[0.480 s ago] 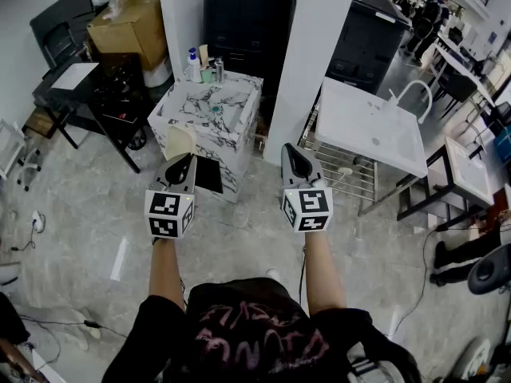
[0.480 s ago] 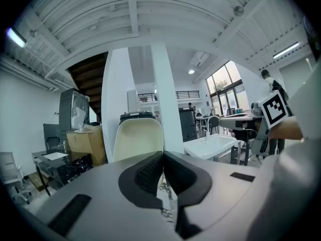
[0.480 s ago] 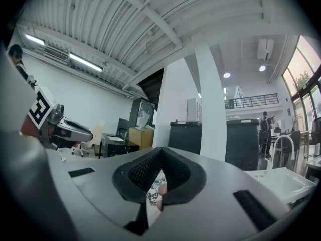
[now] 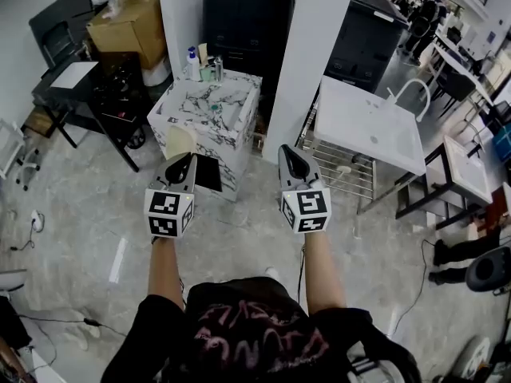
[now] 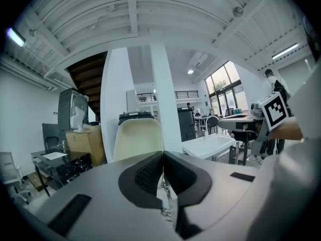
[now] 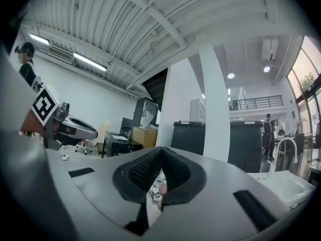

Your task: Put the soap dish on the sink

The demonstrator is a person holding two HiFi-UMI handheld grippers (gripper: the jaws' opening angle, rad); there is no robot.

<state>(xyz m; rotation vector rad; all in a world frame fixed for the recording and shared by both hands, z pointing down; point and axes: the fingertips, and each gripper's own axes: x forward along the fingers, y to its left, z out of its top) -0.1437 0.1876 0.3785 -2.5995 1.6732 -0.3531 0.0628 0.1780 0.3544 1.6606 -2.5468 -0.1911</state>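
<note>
A cream soap dish sticks up from the tip of my left gripper, which is shut on it. In the left gripper view the soap dish rises above the closed jaws of the left gripper. My right gripper is held level beside it, shut and empty, with the pads of the right gripper meeting. The white sink, with its curved tap, stands on a metal frame ahead and to the right of both grippers. The sink also shows past the dish.
A marble-patterned cabinet with bottles on top stands just ahead of the left gripper. A white pillar rises between the cabinet and the sink. A wire rack sits under the sink. Cardboard boxes and a black cart stand at far left.
</note>
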